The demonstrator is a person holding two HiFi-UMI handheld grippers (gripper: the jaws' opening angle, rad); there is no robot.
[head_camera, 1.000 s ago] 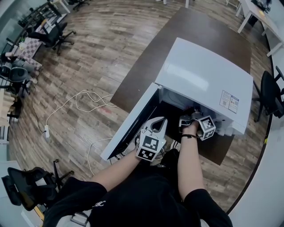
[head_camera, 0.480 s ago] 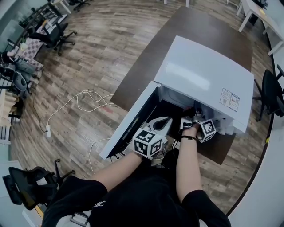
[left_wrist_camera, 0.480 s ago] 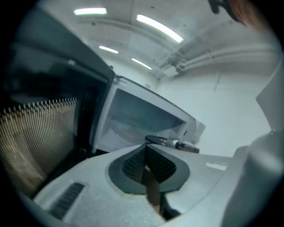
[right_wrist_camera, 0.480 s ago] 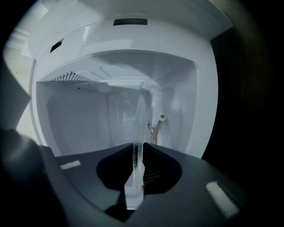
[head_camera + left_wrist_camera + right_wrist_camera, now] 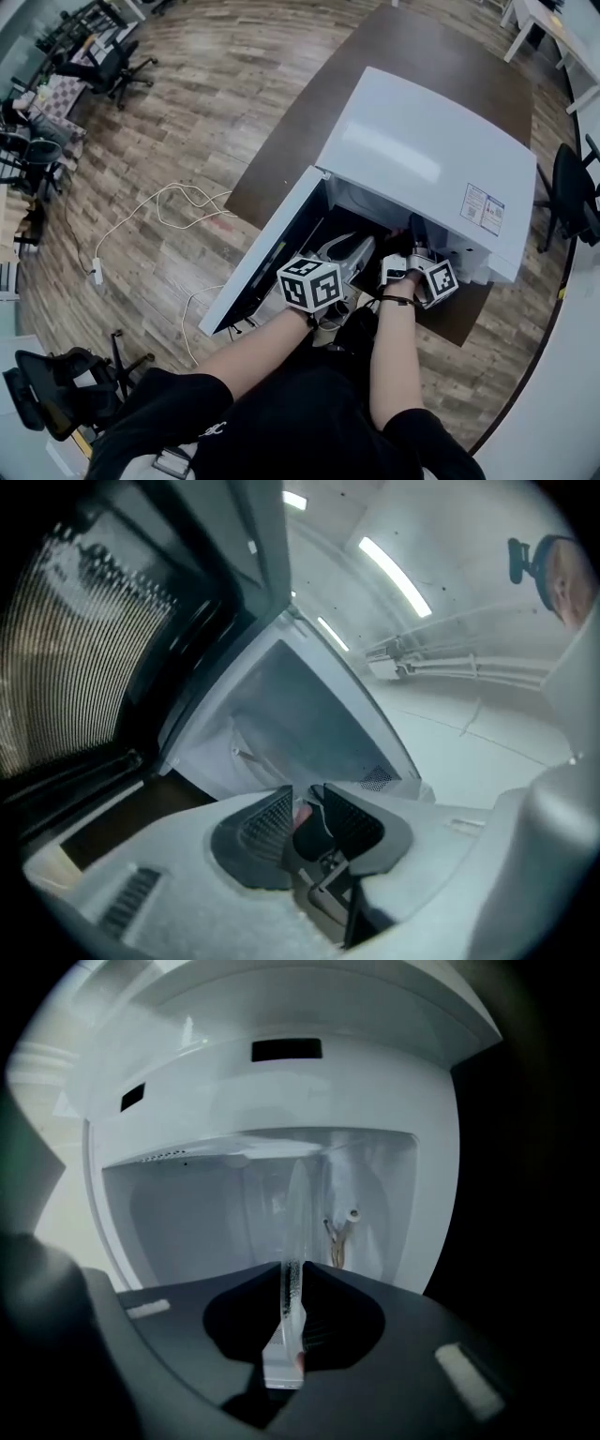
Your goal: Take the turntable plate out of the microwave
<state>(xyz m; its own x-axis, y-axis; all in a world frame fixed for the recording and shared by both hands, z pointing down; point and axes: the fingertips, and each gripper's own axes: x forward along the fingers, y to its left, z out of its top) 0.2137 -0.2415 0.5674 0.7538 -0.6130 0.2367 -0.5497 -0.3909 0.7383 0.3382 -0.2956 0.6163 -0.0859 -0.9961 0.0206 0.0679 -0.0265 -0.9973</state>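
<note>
Nearest the person, the right gripper (image 5: 293, 1267) is pinched on the rim of the plate (image 5: 294, 1208). The clear glass shows edge-on as a thin strip between its two dark jaws, which press on it from both sides. The left gripper (image 5: 305, 791) sits just beside it at the mouth of the microwave (image 5: 422, 159). Its jaws have just been opening and now stand a little apart, with nothing between them, so the right gripper alone carries the plate. Beyond the jaws the plate reaches forward into the white cavity (image 5: 187, 1213), so it looks partly inside the oven, though how far it has come out cannot be told. The door (image 5: 267, 258) hangs wide open on the left, and the microwave stands on a dark table (image 5: 309, 131). The step in hand seems to be the draw-out itself — the plate gripped but not yet clear. The next move likely calls for a slow, straight pull toward the person, keeping the glass off the cavity walls and door frame — perhaps with the left gripper taking the free rim to steady it.
</note>
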